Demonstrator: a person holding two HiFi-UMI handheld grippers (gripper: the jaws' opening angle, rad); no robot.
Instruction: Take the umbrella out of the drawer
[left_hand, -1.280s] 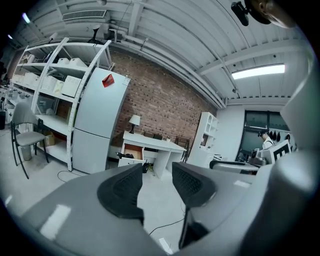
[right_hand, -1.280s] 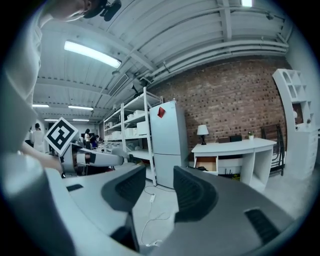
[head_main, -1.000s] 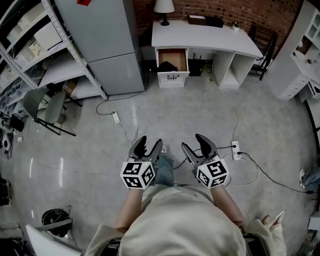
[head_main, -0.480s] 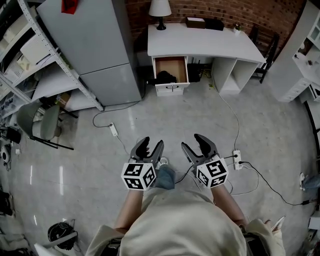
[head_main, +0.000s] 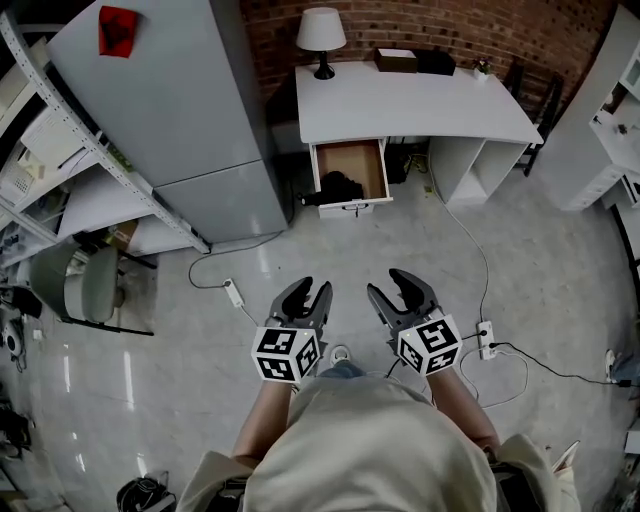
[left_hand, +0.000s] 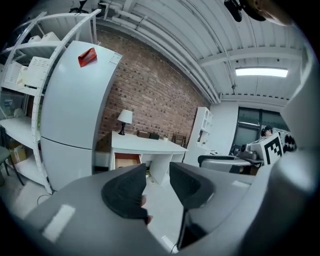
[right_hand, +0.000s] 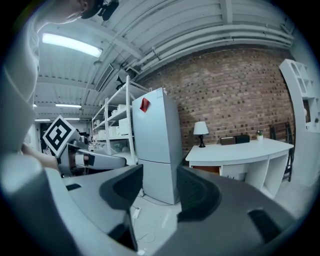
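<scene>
A white desk stands against the brick wall, and its drawer is pulled open. A black bundle, apparently the umbrella, lies at the drawer's front. Both grippers are held side by side over the floor, well short of the desk. My left gripper has a narrow gap between its jaws, which are closing on nothing. My right gripper stands wider, its jaws also closing with nothing between them. In the left gripper view the open drawer shows beyond the left gripper. The right gripper view looks past the right gripper at the refrigerator and the desk.
A tall grey refrigerator stands left of the desk, with a metal shelf rack beyond it. A lamp and boxes sit on the desk. Cables and a power strip lie on the floor at right; another strip lies at left. A chair is far left.
The person has walked toward the desk, so the desk and open drawer now appear nearer and larger. The left gripper's jaws have narrowed; both grippers stay side by side.
</scene>
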